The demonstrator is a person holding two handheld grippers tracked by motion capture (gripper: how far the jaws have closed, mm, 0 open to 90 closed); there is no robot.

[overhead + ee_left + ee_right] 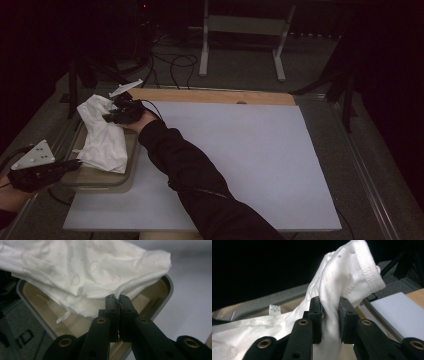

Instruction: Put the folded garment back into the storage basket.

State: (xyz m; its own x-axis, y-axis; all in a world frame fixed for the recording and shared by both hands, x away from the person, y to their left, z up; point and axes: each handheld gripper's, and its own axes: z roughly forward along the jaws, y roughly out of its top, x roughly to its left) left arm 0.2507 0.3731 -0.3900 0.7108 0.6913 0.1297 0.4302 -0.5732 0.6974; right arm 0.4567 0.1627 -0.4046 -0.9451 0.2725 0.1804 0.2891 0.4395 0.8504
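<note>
right gripper pinches a bunched fold of the white garment, lifting it above the tray, likely to pull it out. left gripper, jaws pressed together, nips the garment's lower edge.

White crumpled garment (faint pattern, sewn hems) draped over the tray's left end

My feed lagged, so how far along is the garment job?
Done: both grips are on; the right gripper pinches the white garment and the left gripper its hem. In hand: lifting it from the tray. Left: most of the cloth is bunched in the tray, none on the white board.
</note>
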